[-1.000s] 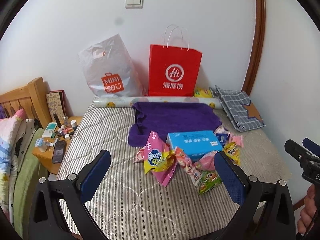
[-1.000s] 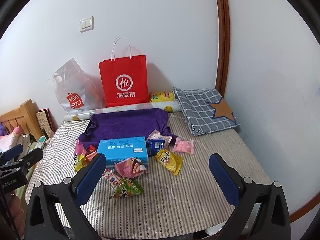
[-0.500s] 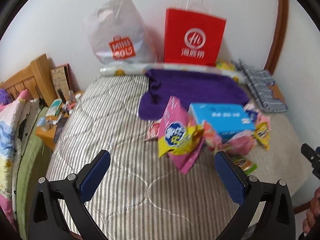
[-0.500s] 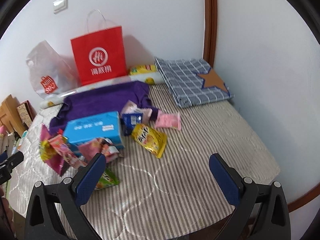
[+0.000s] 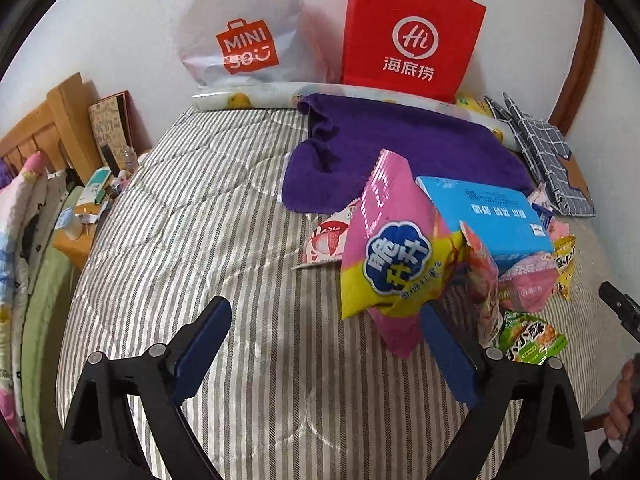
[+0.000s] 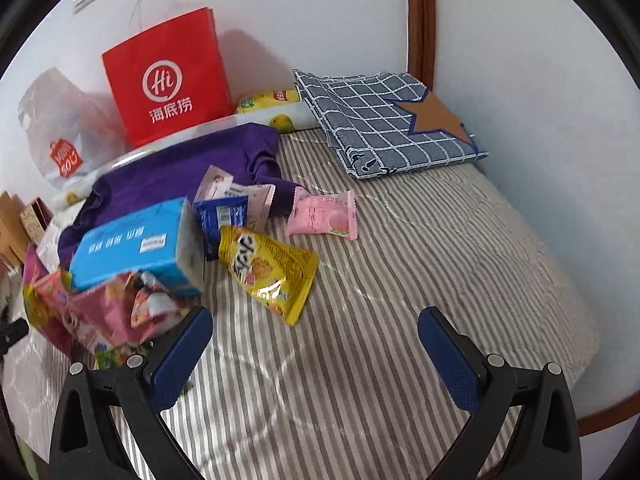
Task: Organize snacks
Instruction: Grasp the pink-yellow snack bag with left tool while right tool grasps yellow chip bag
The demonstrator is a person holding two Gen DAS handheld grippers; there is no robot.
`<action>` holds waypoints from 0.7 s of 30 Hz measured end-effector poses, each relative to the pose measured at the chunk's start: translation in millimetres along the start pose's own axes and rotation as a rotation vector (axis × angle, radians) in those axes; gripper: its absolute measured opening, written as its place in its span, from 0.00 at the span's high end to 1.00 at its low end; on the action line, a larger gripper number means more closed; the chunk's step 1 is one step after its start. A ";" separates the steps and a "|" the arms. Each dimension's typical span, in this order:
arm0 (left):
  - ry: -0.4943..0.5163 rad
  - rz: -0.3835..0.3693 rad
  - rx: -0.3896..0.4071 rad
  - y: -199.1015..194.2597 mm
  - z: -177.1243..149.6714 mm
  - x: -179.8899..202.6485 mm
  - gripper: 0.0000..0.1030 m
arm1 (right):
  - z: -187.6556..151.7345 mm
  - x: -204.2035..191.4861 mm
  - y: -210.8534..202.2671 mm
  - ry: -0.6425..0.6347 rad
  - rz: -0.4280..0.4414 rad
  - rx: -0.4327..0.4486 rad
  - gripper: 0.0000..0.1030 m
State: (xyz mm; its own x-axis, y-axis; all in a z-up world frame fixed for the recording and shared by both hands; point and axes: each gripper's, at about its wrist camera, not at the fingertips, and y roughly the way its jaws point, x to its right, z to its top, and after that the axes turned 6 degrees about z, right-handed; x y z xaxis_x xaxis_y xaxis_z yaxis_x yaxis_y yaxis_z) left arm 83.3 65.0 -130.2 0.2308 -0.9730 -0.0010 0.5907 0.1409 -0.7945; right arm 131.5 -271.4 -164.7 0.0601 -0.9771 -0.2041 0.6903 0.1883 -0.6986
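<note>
Left gripper [image 5: 326, 344]: jaws wide but closing, nothing between the blue pads – only bare striped mattress [image 5: 192, 240] below; the right pad's tip lies just by the lower corner of the pink-and-yellow snack bag [image 5: 394, 256].
Right gripper [image 6: 316, 344]: jaws spread wide, holding nothing, over bare mattress in front of the snacks.
Pink-and-yellow snack bag: largest packet, propped up at the near left of the pile, leaning against the blue box [image 5: 490, 216].
Blue box: lies flat in the middle of the snack pile, its far edge on the purple cloth [image 5: 400, 148].
Yellow pouch [image 6: 272, 270]: flat on the mattress just right of the blue box, closest snack to the right gripper.
Pink peach packet [image 6: 324, 216]: beyond the yellow pouch, apart from it, near the cloth's edge.
Small blue packet [image 6: 222, 214]: wedged against the box's end, partly on the cloth.
Crumpled pink wrappers [image 6: 116, 312]: heaped against the box's near side – beside the right gripper's left finger.
Green packet [image 5: 530, 336]: on the mattress in front of the pile, just right of the left gripper's right finger.
Strawberry sachet [image 5: 326, 240]: behind the big pink bag, at the cloth's near edge.
Red paper bag [image 5: 412, 36]: upright against the wall at the far end.
Grey plastic bag [image 5: 244, 28]: left of the red bag, also against the wall.
Checked fabric [image 6: 384, 120]: folded, in the far right corner.
Person's hand [image 5: 620, 404]: at the right edge of the left view, holding the other gripper's handle.
</note>
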 end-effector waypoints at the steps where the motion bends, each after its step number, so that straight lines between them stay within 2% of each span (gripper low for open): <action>1: 0.002 0.001 -0.012 1.9 1.9 -1.0 0.08 | 1.8 0.6 3.6 -0.002 0.010 0.001 0.00; 4: -0.008 -0.016 -0.044 7.8 6.0 -3.7 0.08 | 7.5 -0.3 16.5 -0.023 0.030 -0.005 0.02; 7: -0.014 -0.034 -0.048 9.1 6.4 -6.0 0.08 | 11.4 -5.5 33.5 -0.063 0.053 -0.020 0.09; 13: 0.043 -0.051 0.005 3.2 9.1 0.5 0.08 | 13.4 -11.2 63.9 -0.097 0.080 -0.057 0.20; 21: 0.137 -0.096 0.001 17.8 11.7 26.7 0.08 | 15.9 -16.9 87.5 -0.129 0.099 -0.087 0.21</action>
State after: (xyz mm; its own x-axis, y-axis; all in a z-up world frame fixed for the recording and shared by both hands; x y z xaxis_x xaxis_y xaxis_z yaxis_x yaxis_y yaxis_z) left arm 109.1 43.7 -137.3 0.0656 -0.9978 -0.0083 0.6060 0.0465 -0.7941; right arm 202.3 -240.0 -211.5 0.2211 -0.9567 -0.1890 0.6118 0.2870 -0.7371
